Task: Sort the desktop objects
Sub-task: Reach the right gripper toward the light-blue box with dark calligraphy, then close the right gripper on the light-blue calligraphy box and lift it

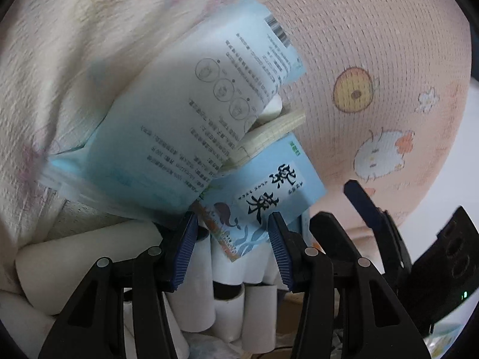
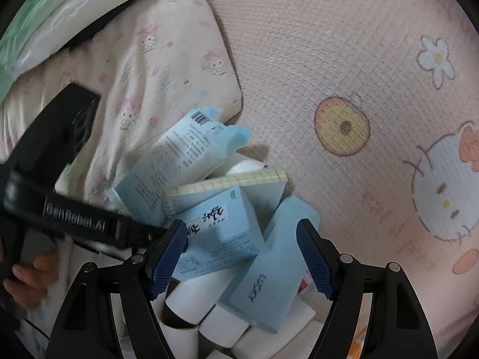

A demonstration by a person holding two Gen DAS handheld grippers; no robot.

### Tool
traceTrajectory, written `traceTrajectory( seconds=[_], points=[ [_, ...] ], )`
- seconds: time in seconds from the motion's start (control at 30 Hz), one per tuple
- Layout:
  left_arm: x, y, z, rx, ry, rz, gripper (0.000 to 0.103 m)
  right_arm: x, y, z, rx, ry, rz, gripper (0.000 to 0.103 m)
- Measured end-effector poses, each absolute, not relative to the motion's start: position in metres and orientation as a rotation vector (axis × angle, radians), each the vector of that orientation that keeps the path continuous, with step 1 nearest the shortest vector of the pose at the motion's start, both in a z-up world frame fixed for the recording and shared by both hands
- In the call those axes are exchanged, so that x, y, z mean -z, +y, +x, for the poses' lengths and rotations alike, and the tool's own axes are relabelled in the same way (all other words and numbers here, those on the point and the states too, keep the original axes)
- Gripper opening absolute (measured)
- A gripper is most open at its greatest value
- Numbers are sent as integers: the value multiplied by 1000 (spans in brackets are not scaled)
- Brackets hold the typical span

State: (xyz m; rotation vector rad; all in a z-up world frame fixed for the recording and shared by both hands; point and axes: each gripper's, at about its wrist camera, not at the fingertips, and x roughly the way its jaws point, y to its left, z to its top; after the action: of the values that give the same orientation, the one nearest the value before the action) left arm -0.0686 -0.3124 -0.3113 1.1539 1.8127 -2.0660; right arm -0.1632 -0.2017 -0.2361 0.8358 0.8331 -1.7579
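A small blue box with black characters sticks up from a pile of objects, and my left gripper is shut on its lower end, a pad against each side. In the right wrist view the same box lies on the heap. My right gripper hovers open above it, touching nothing. Under its fingers lies a long pale blue box. A blue-and-white tissue pack leans on a notepad with a yellow grid edge. Several white tubes lie underneath.
The pile rests on a pink cartoon-print mat. A cream patterned pillow borders it on the left, with green bedding behind. A person's hand holds the left gripper's handle. A right gripper finger stands close beside the left one.
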Motion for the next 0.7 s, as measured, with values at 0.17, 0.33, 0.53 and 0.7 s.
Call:
traceTrajectory(
  seconds=[0.17,0.33,0.53,0.7],
  points=[
    [312,-317,-64,2042,1890,1073,53,243,-215,-181,1705,767,933,73],
    [309,-316,-69,2043,1885,1033,50,252,-228,-185,1604,764,1015,67],
    [304,-315,-70,2059,1869,1027,49,252,-219,-175,1564,776,982,63],
    [303,-315,-67,2078,1881,1036,49,249,-203,-162,1579,785,978,61]
  ],
)
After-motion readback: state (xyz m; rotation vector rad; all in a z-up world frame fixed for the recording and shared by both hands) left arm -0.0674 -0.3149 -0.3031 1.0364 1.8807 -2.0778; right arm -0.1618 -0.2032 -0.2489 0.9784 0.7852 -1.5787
